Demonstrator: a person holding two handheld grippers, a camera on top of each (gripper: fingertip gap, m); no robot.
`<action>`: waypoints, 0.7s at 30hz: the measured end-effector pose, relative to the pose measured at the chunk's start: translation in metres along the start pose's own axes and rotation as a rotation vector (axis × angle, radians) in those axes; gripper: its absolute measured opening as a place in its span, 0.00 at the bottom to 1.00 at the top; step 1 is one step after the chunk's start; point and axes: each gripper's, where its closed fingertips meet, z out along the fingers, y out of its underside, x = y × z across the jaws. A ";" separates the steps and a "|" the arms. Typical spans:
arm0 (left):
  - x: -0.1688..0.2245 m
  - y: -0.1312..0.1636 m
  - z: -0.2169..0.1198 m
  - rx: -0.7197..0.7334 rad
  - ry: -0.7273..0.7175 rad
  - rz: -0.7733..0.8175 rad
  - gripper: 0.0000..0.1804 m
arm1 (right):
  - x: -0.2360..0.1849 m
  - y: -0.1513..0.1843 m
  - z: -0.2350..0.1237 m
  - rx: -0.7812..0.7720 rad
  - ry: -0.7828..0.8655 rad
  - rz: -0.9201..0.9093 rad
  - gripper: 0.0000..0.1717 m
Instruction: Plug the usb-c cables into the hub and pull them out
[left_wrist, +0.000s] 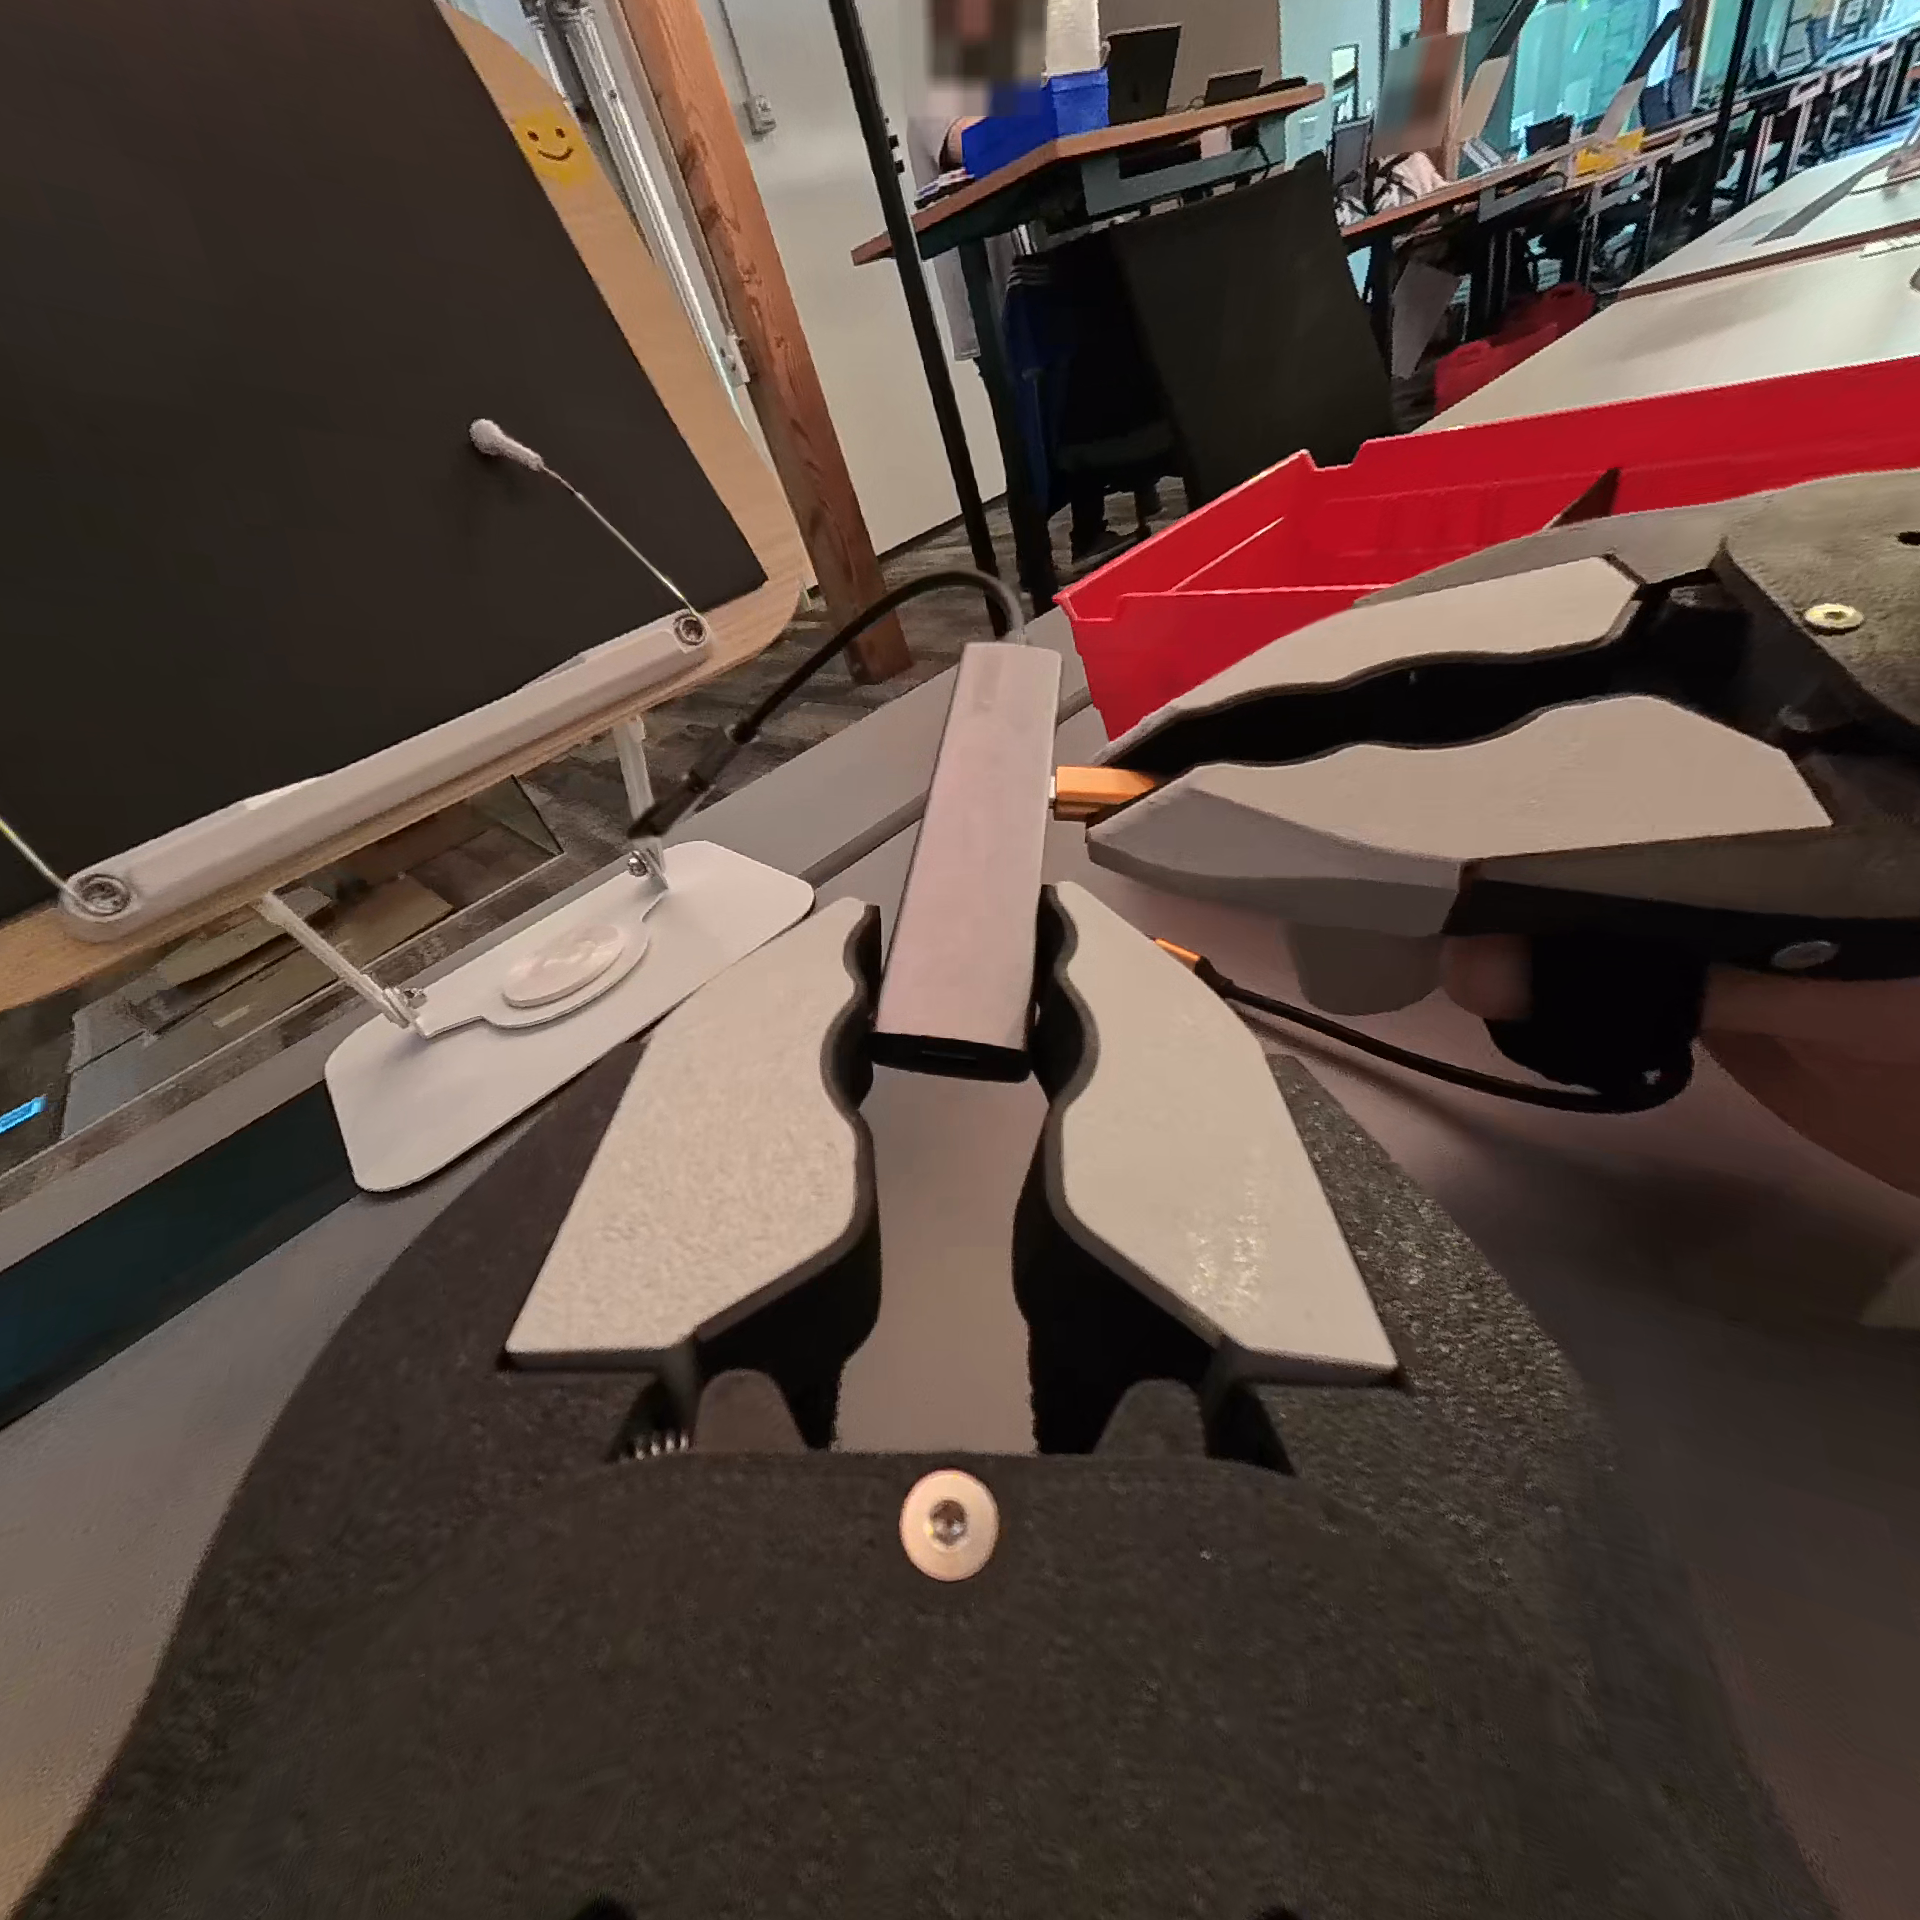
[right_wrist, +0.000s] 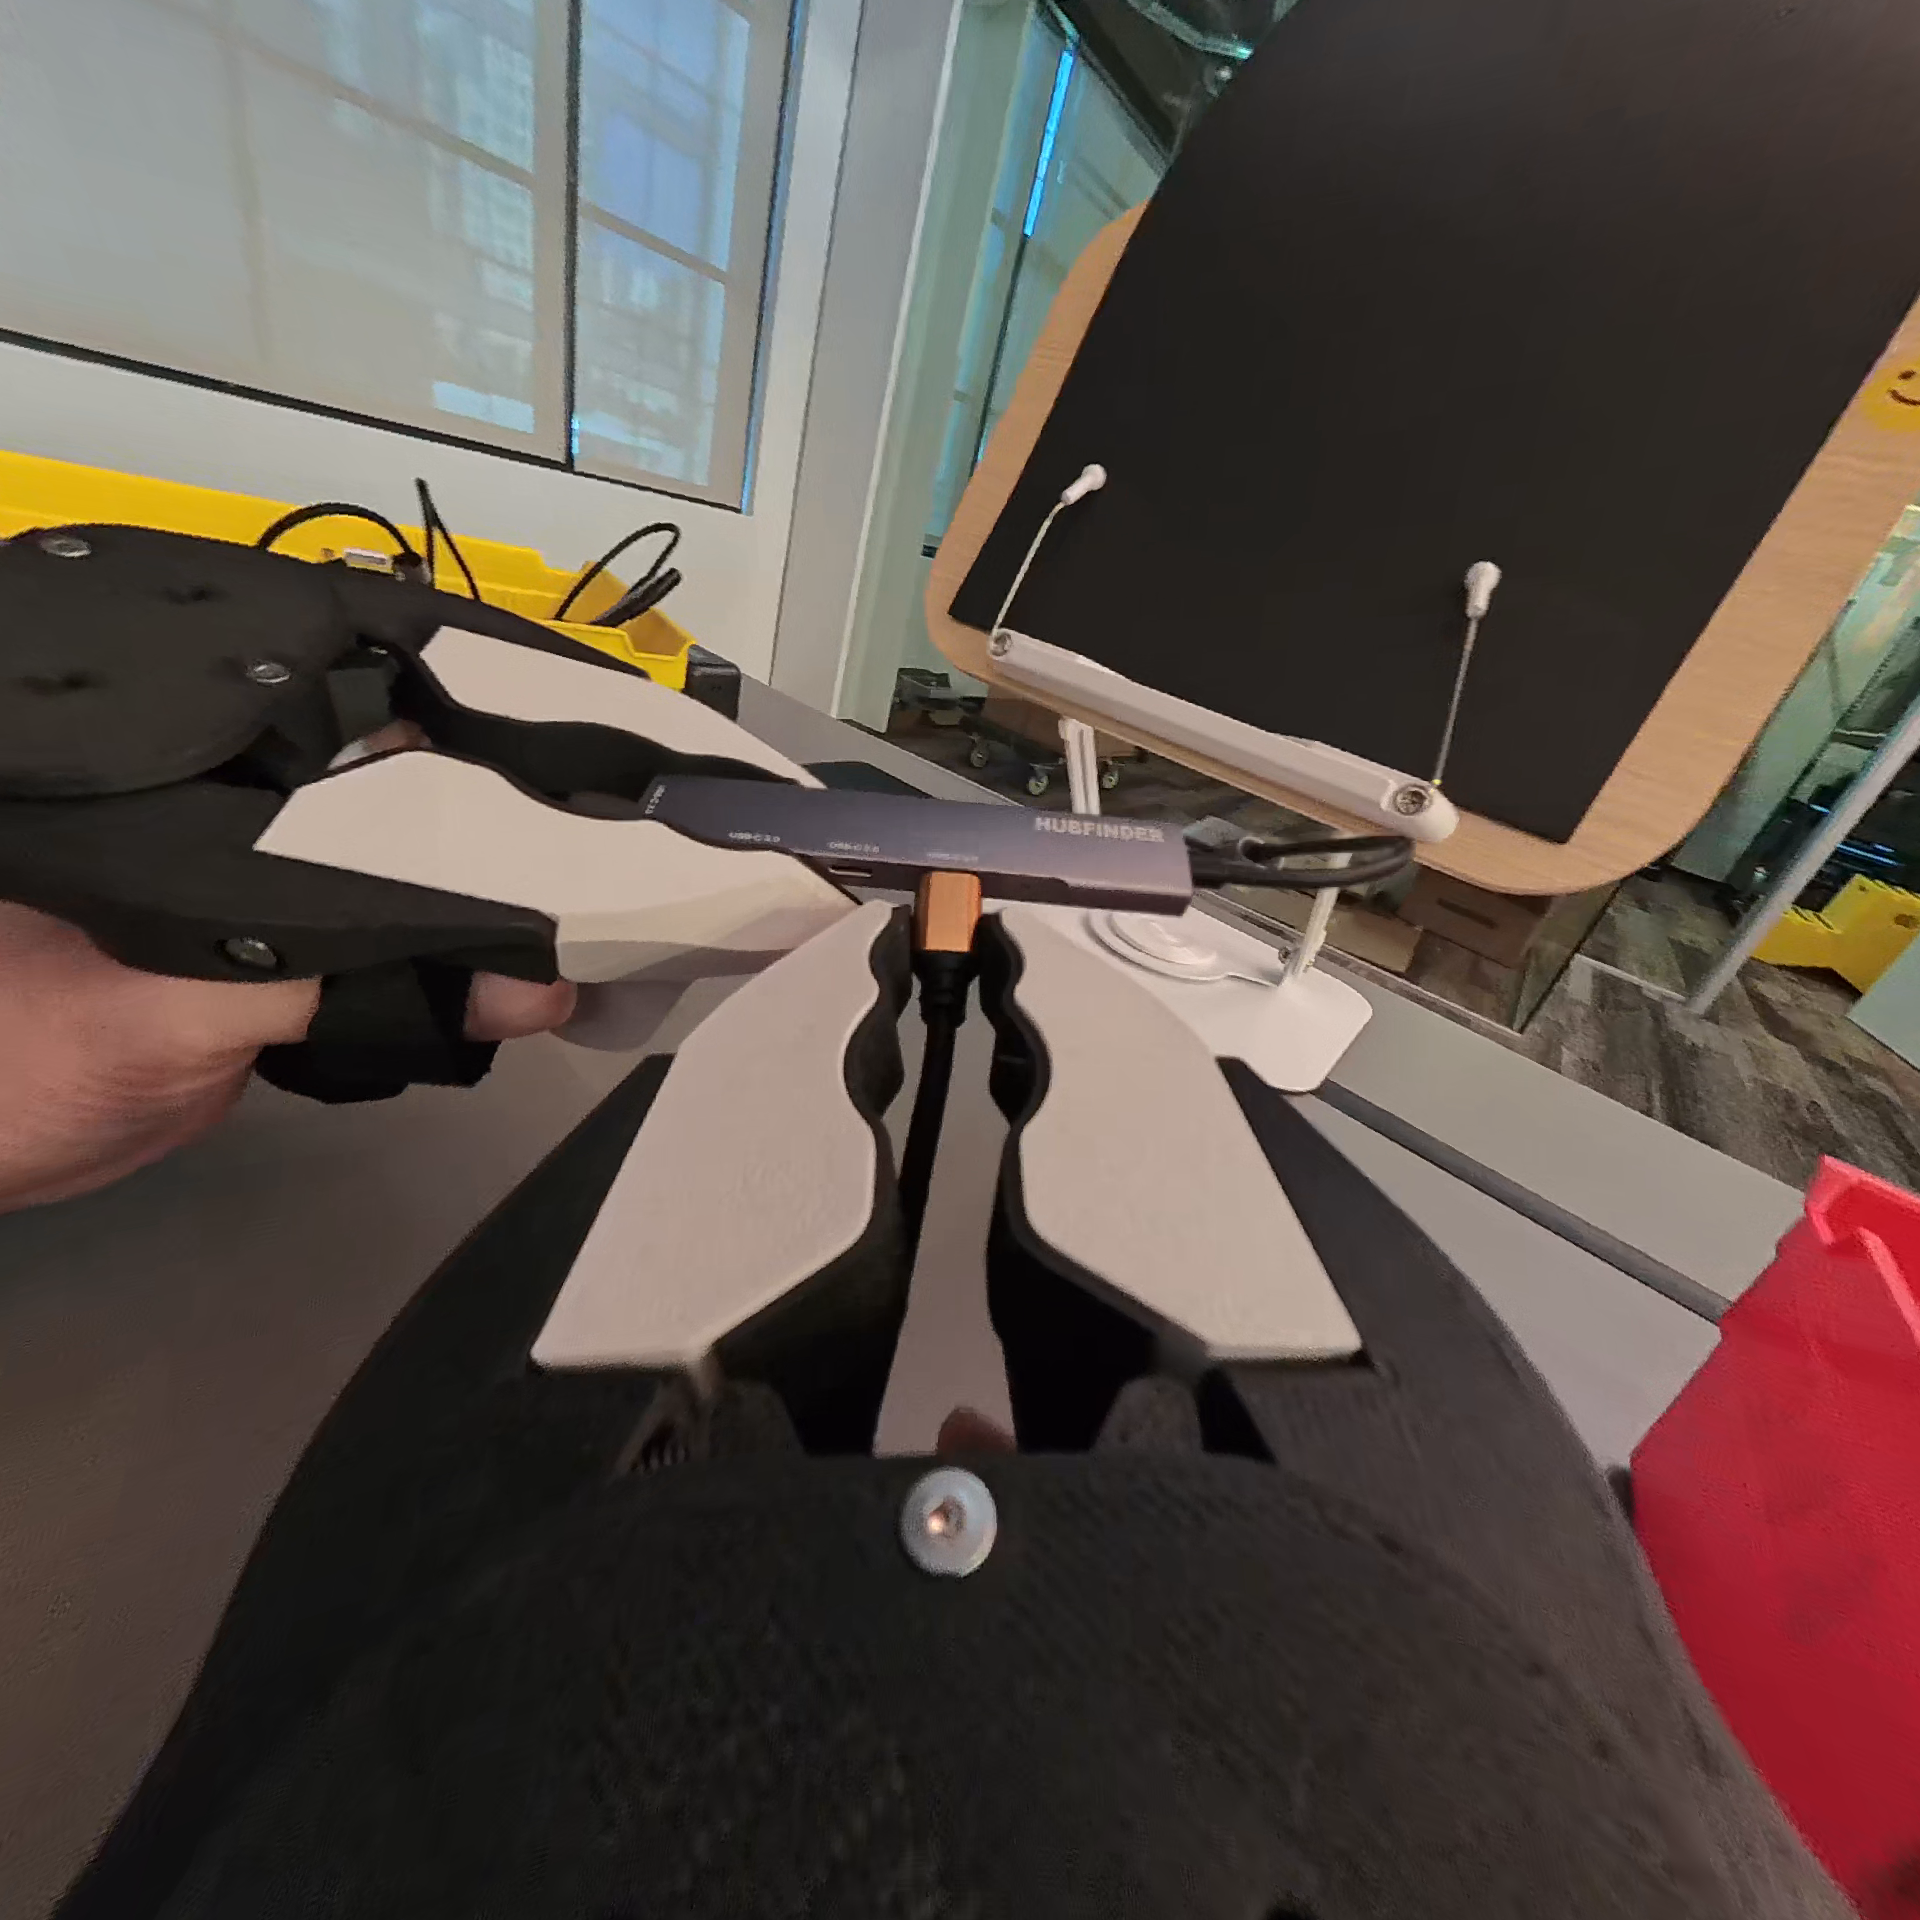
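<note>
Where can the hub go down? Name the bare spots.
Bare grey tabletop lies near the left gripper, and more by the black cable. Crowded: the stand's white base and red bin.

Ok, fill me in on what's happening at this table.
A person works two handheld grippers. The left gripper clamps one end of the grey hub, holding it off the table. The right gripper grips the orange plug of a black cable, with its tip at a port on the hub's side. Whether it is going in or coming out cannot be told. A red bin sits behind.
</note>
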 end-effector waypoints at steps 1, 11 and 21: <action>0.000 0.000 0.001 -0.001 -0.006 -0.005 0.15 | 0.001 0.000 0.000 -0.005 0.021 -0.001 0.08; 0.001 0.002 0.005 -0.014 0.016 -0.065 0.16 | 0.004 0.004 -0.001 -0.060 0.164 -0.032 0.08; -0.063 0.017 -0.015 0.043 -0.184 -0.292 0.14 | 0.006 0.002 -0.026 -0.023 0.093 -0.059 0.08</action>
